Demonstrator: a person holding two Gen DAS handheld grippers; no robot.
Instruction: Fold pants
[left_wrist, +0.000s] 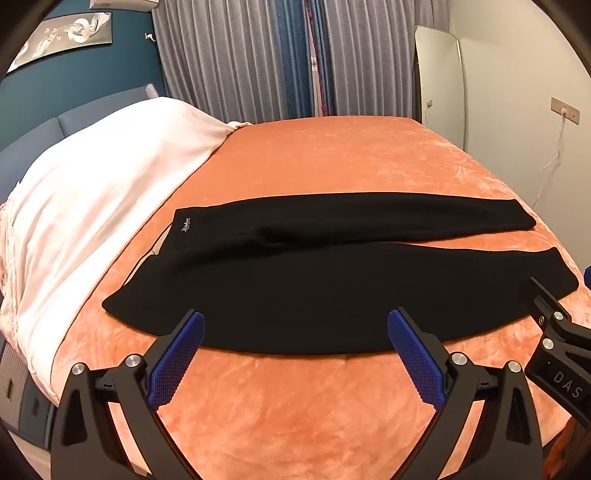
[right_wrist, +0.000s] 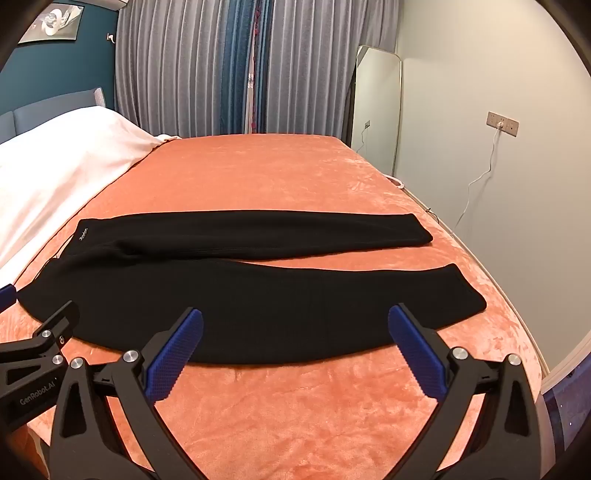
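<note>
Nearest the cameras, the left gripper (left_wrist: 295, 332) and right gripper (right_wrist: 295, 332) both hang with fingers spread wide, holding nothing, just short of the pants (left_wrist: 314, 295). Beyond them the black pants lie flat across the orange bed (left_wrist: 332, 162), waist to the left, legs side by side running right. Farther off: white quilt (left_wrist: 92, 192), grey curtains (left_wrist: 240, 55), mirror (right_wrist: 376, 107).

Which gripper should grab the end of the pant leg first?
Right, probably. The open right gripper hovers nearer the cuff end of the flat black pants on the orange fleece blanket. The open left gripper sits closer to the waistband end.
</note>
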